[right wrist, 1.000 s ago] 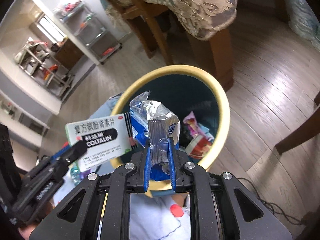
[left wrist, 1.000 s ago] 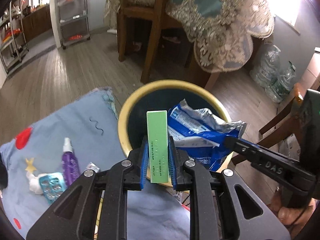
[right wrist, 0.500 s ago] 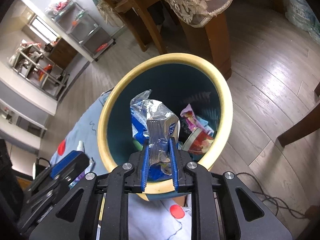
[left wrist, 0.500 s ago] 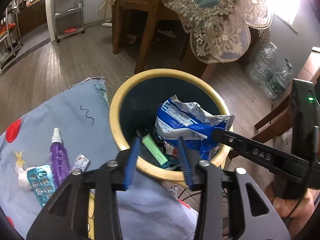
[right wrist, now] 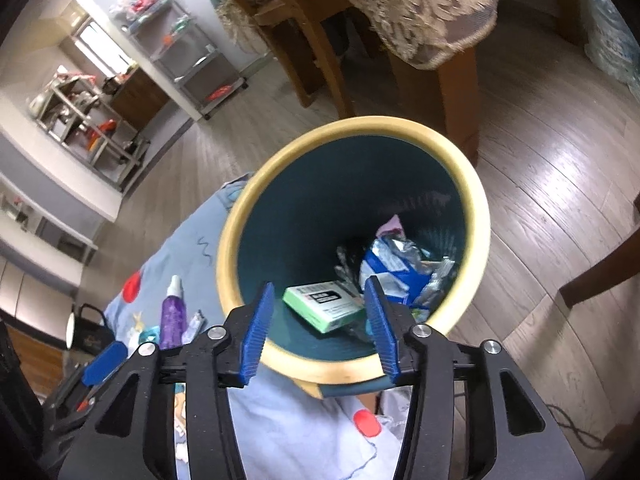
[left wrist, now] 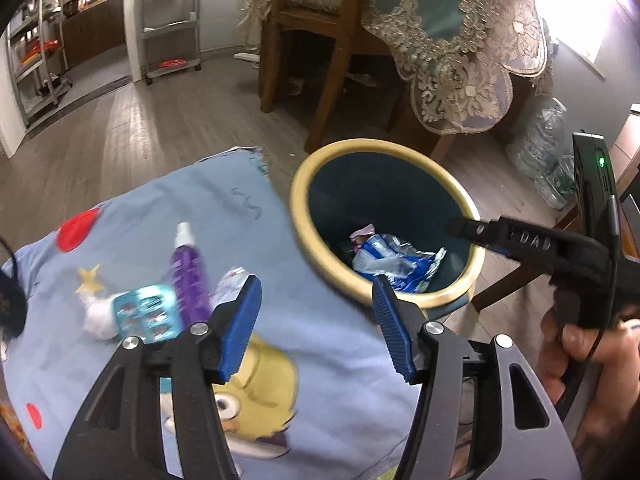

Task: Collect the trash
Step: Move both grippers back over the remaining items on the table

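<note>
The crinkled blue-and-silver foil wrapper [right wrist: 394, 270] and flat green cardboard box [right wrist: 326, 306] lie inside the round, yellow-rimmed dark teal bin [right wrist: 478, 216]. Both the right claw [right wrist: 322, 326] and left claw [left wrist: 316, 320] gape empty. Next, swing left toward the glossy purple spray bottle [left wrist: 188, 276] and ridged blister pack [left wrist: 144, 314] on the soft blue cloth, approaching low and square.

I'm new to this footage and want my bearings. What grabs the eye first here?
The yellow-rimmed bin fills the middle of the right wrist view, with a green box and a crumpled blue wrapper lying inside. To its left, a purple spray bottle lies on the blue cartoon cloth. Both grippers' jaws stand open.
</note>
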The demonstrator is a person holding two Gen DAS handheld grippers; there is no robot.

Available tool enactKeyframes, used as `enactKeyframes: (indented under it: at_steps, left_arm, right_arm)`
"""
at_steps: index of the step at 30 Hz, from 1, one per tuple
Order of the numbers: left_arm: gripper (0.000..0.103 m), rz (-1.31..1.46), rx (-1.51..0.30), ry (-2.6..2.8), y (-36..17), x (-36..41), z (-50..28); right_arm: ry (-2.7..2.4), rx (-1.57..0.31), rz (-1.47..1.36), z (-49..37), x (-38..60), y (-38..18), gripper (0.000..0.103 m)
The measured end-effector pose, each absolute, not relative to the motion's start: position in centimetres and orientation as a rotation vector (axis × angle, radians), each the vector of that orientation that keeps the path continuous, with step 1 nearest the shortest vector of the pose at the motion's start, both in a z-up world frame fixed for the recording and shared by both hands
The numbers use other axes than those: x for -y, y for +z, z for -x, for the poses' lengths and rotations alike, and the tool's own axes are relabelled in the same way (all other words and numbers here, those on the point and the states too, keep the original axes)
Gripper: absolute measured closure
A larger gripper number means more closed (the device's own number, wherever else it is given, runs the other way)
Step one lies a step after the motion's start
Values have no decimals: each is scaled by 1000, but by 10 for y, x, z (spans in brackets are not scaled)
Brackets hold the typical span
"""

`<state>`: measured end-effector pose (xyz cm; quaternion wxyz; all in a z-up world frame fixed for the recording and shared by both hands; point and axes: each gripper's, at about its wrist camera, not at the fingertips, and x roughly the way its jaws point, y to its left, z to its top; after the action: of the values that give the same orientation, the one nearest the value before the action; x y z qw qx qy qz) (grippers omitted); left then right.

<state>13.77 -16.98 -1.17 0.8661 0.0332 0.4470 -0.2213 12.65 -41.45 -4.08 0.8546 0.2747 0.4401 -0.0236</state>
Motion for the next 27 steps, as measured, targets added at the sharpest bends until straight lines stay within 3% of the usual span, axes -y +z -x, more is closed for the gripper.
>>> enactKeyframes:
  at_steps: [13,17,27]
  left_arm:
    - [45,-50,-968,-315,-19,59,-128]
    - [45,-36,-981,-264,-25,27,-133]
    - [47,-2,-1032,-188,-59,-11,-168]
  right_arm:
    - [90,-952,-448,-133,350,-26,51]
    - [136,-973,-407,-136,328,-26,45]
    - [237,-1033,-341,-143,283,-37,44]
